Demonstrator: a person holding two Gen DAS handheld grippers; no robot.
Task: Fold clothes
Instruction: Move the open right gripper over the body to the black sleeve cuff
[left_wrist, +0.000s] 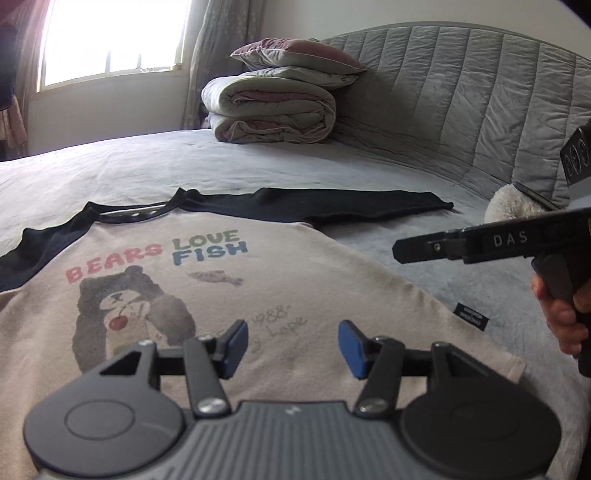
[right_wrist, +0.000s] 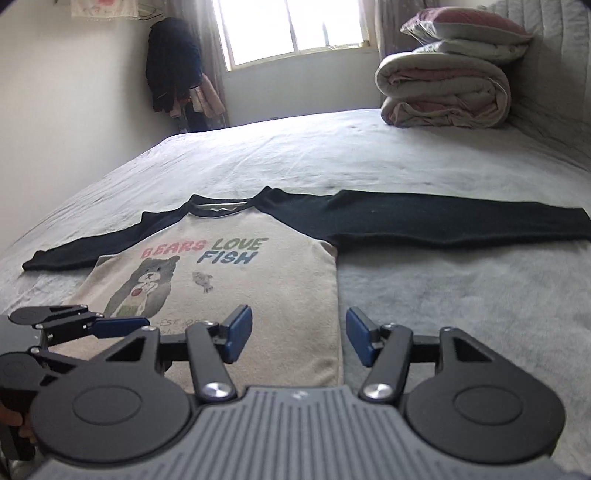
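While lying flat and face-up on the bed, shirt showing no fold yet, both sleeves spread. Left tongs and right tongs hovering part open, gripping nothing. All folds remaining.

Cream shirt with black sleeves and pink, green and blue lettering, grey bear print, pale grey bedsheet, grey-and-pink folded duvet at one o'clock, blue gripper pads
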